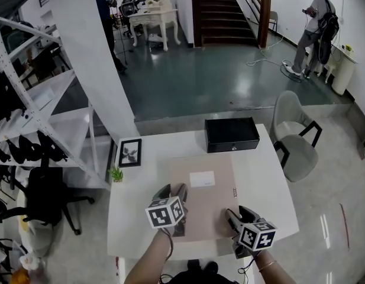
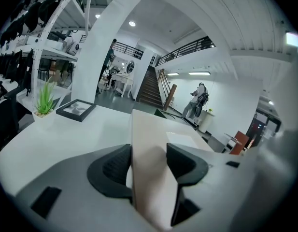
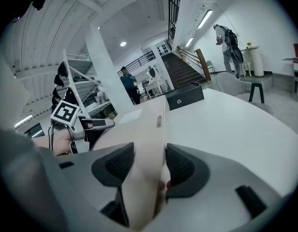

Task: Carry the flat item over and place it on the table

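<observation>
The flat item (image 1: 203, 197) is a tan cardboard sheet with a white label (image 1: 202, 179). It lies level over the middle of the white table (image 1: 265, 182); whether it rests on the top or hovers just above it, I cannot tell. My left gripper (image 1: 174, 193) is shut on its near left edge. My right gripper (image 1: 235, 216) is shut on its near right corner. In the left gripper view the sheet (image 2: 149, 129) runs between the jaws of that gripper (image 2: 149, 161). The right gripper view shows the sheet (image 3: 149, 124) pinched by that gripper (image 3: 149, 163).
A black box (image 1: 232, 134) stands at the table's far edge. A framed picture (image 1: 129, 152) and a small green plant (image 1: 116, 173) sit at the far left corner. A grey chair (image 1: 294, 138) is at the right, white shelving (image 1: 46, 117) at the left. People stand far off.
</observation>
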`<state>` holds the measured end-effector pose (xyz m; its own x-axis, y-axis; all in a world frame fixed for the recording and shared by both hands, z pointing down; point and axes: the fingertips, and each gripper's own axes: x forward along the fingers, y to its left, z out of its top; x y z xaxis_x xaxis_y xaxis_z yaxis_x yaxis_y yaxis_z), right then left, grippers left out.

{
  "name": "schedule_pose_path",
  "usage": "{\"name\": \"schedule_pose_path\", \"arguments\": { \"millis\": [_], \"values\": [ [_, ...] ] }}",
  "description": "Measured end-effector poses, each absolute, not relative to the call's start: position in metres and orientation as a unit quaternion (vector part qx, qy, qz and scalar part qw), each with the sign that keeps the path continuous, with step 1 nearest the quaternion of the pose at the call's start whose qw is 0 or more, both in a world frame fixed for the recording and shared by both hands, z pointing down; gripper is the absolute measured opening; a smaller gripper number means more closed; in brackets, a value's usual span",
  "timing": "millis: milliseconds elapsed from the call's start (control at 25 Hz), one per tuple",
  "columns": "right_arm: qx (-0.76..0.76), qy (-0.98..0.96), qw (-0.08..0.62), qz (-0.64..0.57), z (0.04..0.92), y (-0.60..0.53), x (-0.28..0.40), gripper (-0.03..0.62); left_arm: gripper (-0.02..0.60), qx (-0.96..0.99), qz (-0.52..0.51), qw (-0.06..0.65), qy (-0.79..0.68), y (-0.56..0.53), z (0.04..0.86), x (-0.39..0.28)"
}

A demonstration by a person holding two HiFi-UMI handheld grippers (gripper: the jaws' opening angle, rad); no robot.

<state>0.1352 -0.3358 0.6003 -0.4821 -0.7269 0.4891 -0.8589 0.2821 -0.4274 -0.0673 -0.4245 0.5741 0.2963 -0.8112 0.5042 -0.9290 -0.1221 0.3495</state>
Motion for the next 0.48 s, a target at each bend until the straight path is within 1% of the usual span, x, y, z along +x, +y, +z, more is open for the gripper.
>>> {"name": "schedule_pose_path", "arguments": {
  "millis": [480],
  "values": [
    [0.494, -0.79, 0.11, 0.346, 0.609, -0.339, 0.136, 0.21, 0.233, 0.728, 0.119, 0.334, -0.587, -0.429, 0.589, -0.068]
  ]
}}
